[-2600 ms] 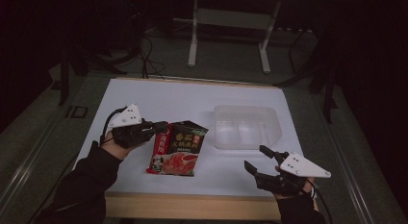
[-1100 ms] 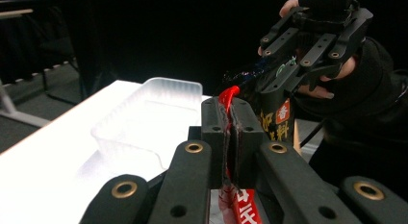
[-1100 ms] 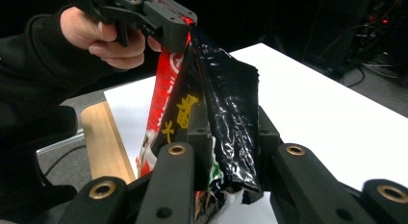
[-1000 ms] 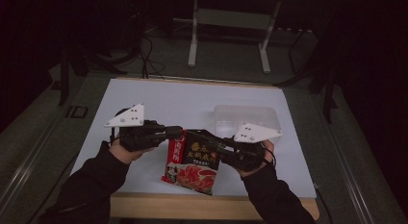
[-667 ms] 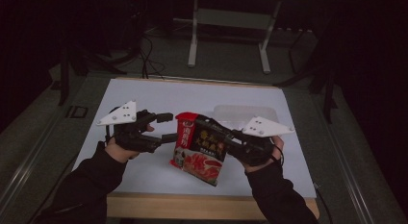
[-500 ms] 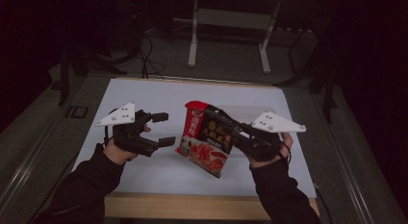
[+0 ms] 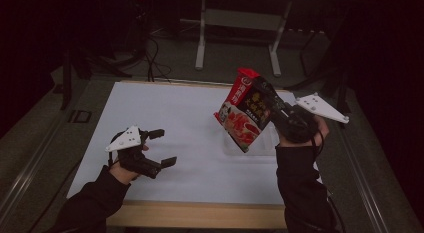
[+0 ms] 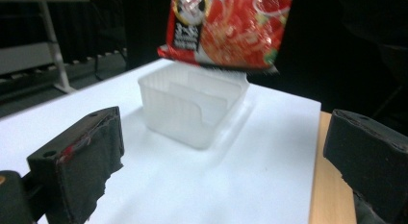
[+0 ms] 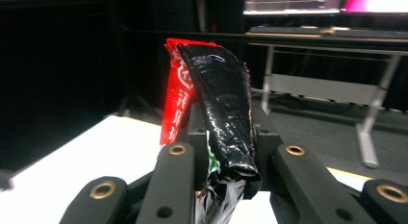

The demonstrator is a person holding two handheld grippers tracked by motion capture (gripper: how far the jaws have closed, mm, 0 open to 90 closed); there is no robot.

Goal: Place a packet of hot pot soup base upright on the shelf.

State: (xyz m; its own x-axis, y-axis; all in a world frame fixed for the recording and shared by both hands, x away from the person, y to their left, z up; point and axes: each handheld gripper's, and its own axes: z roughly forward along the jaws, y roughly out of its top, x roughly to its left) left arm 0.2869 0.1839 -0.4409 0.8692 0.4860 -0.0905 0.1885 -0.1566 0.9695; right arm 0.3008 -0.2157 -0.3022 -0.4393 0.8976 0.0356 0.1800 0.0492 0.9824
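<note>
At lower left of the high view we find the left gripper [image 7: 159, 149] down over the white table [image 7: 170, 108], jaws spread wide and empty; it has let go of the packet it held moments ago. Moving right: the red noodle packet [image 7: 244, 112] is now lifted clear of the table, hanging tilted right above the clear plastic tub [image 8: 192, 106]. The right gripper [image 7: 272, 104] has its jaws clamped on one edge. We judge a drop into the tub comes next. Bare table all around the tub; its right rim sits near the table's right edge.
</note>
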